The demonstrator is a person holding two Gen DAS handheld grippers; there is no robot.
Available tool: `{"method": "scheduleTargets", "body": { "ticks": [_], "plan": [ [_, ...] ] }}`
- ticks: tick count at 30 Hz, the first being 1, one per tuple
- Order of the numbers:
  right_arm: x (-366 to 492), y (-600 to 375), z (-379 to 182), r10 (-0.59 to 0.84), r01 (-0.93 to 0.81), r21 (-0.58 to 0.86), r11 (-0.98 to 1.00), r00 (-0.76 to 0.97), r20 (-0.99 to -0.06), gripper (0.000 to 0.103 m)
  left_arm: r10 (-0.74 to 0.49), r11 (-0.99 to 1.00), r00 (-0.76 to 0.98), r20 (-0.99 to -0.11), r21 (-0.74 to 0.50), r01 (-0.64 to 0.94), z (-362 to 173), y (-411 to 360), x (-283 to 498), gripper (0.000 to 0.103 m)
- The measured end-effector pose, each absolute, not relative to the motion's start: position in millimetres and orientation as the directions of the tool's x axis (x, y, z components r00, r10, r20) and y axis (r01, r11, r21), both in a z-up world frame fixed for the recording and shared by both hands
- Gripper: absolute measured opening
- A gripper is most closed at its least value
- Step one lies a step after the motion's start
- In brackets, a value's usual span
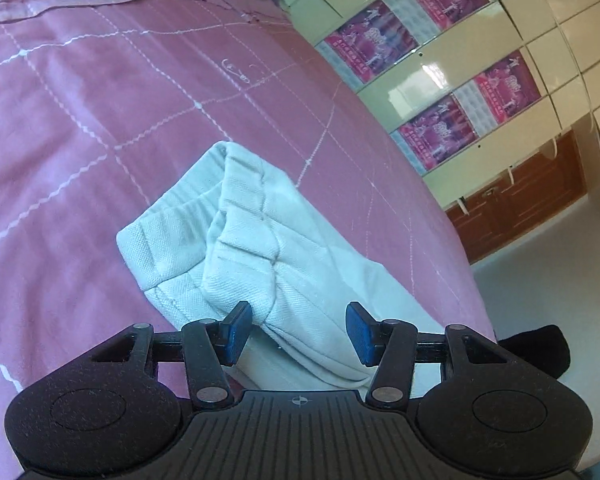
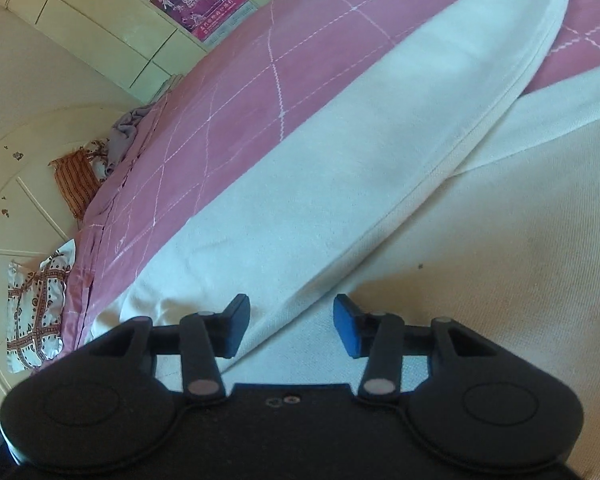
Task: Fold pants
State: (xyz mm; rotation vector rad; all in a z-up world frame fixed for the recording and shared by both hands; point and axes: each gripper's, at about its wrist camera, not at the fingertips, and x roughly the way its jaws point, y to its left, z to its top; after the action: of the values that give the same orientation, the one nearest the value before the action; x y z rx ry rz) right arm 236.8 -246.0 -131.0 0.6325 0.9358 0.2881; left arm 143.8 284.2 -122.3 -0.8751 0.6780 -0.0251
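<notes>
White pants (image 1: 244,240) lie on a pink quilted bedspread (image 1: 100,120). In the left wrist view their bunched, folded-over end sits just ahead of my left gripper (image 1: 299,332). That gripper is open, its blue pads (image 1: 236,332) apart above the cloth and pressing nothing. In the right wrist view the pants (image 2: 340,168) spread wide, one long leg with a stitched seam running up to the right over the bedspread (image 2: 220,100). My right gripper (image 2: 291,326) hovers over that leg's near edge, open, with nothing pinched.
Glossy cabinet doors with pink posters (image 1: 440,60) and a brown wooden door (image 1: 520,200) stand past the bed's right edge. A dark object (image 1: 540,348) lies by that edge. A patterned pillow (image 2: 36,312), an orange striped one (image 2: 76,184) and grey cloth (image 2: 128,128) sit at the bed's far end.
</notes>
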Motion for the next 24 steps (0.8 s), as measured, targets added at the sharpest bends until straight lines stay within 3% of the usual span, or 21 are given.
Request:
{"method": "scheduleTargets", "body": {
  "ticks": [4,13,14,15,16,18,21,24],
  "plan": [
    [239.2,-245.0,-136.8,0.493,0.042,0.627,0.778,0.579,-0.649,0.045,-0.277,0.595,0.778,-0.564,-0.736,-0.322,-138.4,286.8,151.0,0.051],
    [245.8,-242.5,-136.2,0.512,0.066,0.664,0.745,0.582,-0.632,0.044,-0.276,0.511,0.817,-0.507,-0.797,-0.321,-161.3,289.3,179.0,0.048],
    [247.8,-244.3,-137.0,0.51,0.075,0.672,0.737,0.59,-0.626,0.035,-0.27,0.532,0.81,-0.521,-0.782,-0.325,-161.5,289.0,186.1,0.023],
    [248.0,-247.7,-138.3,0.494,0.085,0.67,0.737,0.609,-0.62,0.028,-0.276,0.542,0.803,-0.528,-0.776,-0.324,-161.8,290.7,192.1,0.02],
    [250.5,-249.9,-141.8,0.474,0.101,0.664,0.741,0.621,-0.624,0.007,-0.286,0.543,0.8,-0.528,-0.777,-0.318,-160.0,292.9,197.4,0.019],
    [252.6,-258.3,-149.3,0.482,0.141,0.693,0.707,0.62,-0.619,0.004,-0.302,0.564,0.812,-0.5,-0.78,-0.272,-145.8,298.8,205.3,0.017],
    [230.6,-255.7,-119.7,0.478,0.033,0.682,0.731,0.688,-0.546,0.004,-0.32,0.616,0.825,-0.466,-0.764,-0.193,-112.1,316.9,209.2,0.017],
    [193.1,-252.0,-88.6,0.522,-0.099,0.674,0.732,0.718,-0.461,0.004,-0.348,0.661,0.789,-0.506,-0.729,-0.176,-98.3,339.6,211.6,0.017]
  ]
}}
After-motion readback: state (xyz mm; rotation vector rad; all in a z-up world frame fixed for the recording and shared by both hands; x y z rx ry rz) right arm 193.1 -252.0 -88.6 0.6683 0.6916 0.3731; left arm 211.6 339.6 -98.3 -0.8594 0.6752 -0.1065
